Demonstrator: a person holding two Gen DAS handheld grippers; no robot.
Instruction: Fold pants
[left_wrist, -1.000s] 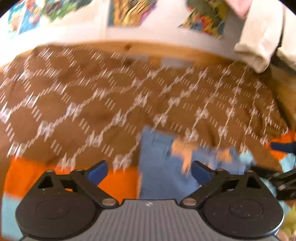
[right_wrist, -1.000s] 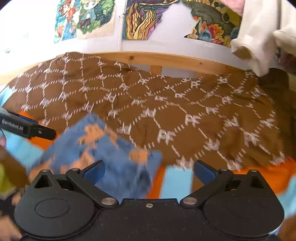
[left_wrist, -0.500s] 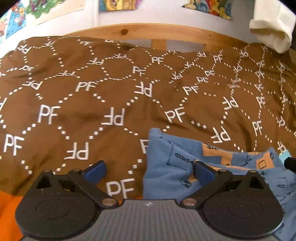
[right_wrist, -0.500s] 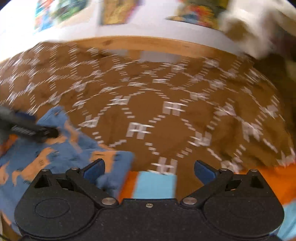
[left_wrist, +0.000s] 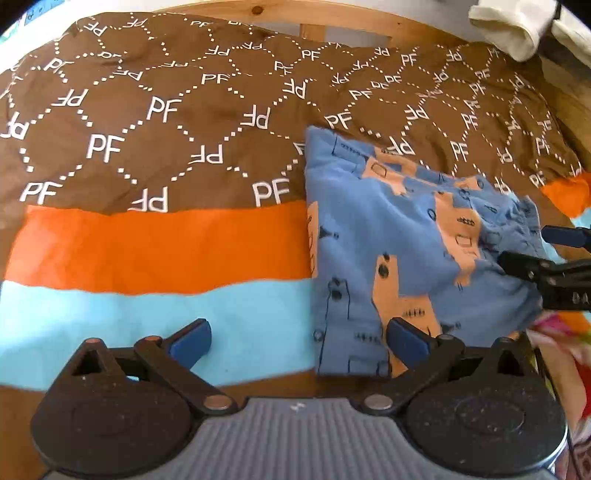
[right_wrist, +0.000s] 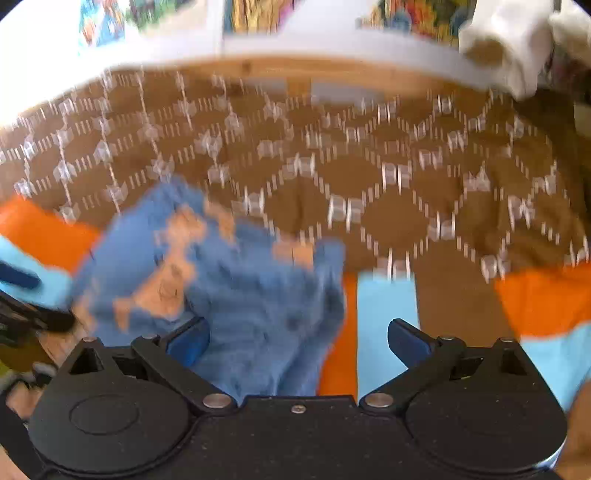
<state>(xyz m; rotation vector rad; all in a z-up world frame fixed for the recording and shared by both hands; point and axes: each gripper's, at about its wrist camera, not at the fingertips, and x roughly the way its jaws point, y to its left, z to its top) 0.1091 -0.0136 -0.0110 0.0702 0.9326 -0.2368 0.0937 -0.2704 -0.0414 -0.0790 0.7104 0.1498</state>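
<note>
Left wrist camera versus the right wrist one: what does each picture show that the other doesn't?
Only the left wrist view is sharp: the white PF letters on the brown blanket read clearly, and the right gripper pokes in from the right edge beside the pants.

Only the right wrist view, which is blurred, shows colourful pictures on the wall.

Both show the folded blue pants with tan patches lying on the blanket, its orange and light blue stripes, the wooden bed frame, and open, empty gripper fingers.

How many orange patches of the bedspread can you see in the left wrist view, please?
2: a wide orange band left of the blue printed pants, and a small orange patch at far right. The pants may hide more.
</note>
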